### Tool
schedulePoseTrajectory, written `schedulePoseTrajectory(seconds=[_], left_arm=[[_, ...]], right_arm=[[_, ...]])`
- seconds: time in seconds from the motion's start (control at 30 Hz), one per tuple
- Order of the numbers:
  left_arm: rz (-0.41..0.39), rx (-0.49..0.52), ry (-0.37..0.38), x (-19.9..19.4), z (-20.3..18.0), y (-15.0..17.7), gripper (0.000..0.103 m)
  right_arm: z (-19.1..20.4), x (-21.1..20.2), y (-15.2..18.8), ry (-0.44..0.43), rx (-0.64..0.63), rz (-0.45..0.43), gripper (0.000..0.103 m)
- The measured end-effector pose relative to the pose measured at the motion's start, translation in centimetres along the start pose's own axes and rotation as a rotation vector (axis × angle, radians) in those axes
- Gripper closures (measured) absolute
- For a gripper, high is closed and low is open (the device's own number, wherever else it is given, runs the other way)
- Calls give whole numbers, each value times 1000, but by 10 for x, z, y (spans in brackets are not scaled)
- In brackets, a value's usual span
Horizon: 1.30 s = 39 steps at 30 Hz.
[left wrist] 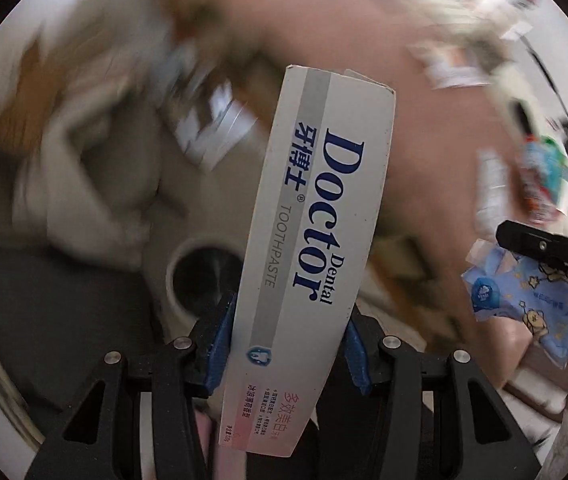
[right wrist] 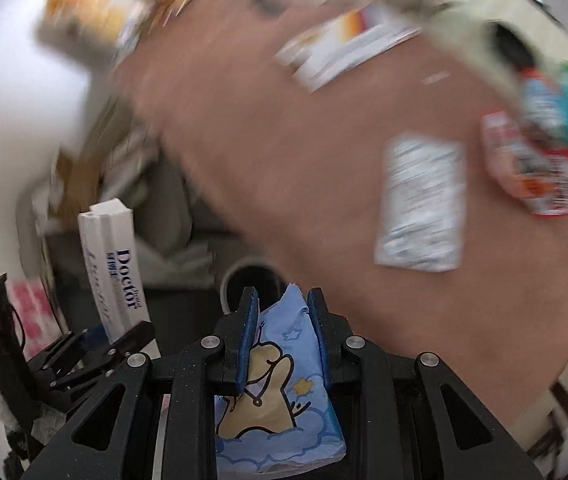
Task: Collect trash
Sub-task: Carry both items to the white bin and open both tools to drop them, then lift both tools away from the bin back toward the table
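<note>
My left gripper is shut on a white "Doctor Dental" toothpaste box, held upright in the air. The box also shows in the right wrist view, with the left gripper below it. My right gripper is shut on a blue cartoon-print wrapper. That wrapper and one right finger show at the right of the left wrist view. Both grippers hang near a round dark opening with a pale rim, also in the right wrist view.
A brown tabletop carries a white printed packet, a red and teal snack wrapper and a white and orange flat box. Crumpled pale paper and cardboard lie left of the opening. The background is motion-blurred.
</note>
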State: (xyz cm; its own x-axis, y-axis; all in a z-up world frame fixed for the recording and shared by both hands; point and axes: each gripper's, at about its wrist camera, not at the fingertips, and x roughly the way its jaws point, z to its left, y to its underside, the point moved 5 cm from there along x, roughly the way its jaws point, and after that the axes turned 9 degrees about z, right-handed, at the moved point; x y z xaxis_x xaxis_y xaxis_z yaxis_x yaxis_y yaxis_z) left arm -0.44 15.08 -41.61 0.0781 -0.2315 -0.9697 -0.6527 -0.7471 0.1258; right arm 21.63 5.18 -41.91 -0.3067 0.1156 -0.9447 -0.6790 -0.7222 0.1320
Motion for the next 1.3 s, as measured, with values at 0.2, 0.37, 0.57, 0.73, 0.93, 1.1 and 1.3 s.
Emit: schedulePoseTrajectory(seconds=[0.2, 0.37, 0.57, 0.73, 0.93, 1.1, 1.3], left_arm=[[144, -275, 94, 155, 110, 21, 57], [220, -378, 158, 279, 162, 17, 56], [199, -508, 157, 375, 233, 29, 49], [146, -646, 192, 396, 256, 44, 18], [104, -660, 82, 373, 254, 55, 4], [102, -631, -25, 343, 249, 66, 4], [65, -612, -59, 297, 232, 70, 4]], right_arm=[[52, 159, 12, 87, -134, 146, 76], [56, 294, 8, 140, -144, 220, 76], [45, 450, -4, 143, -141, 312, 76], [40, 516, -5, 124, -202, 374, 32], [44, 523, -1, 144, -276, 359, 1], [56, 501, 4, 299, -400, 299, 1], [69, 459, 12, 365, -467, 257, 1]])
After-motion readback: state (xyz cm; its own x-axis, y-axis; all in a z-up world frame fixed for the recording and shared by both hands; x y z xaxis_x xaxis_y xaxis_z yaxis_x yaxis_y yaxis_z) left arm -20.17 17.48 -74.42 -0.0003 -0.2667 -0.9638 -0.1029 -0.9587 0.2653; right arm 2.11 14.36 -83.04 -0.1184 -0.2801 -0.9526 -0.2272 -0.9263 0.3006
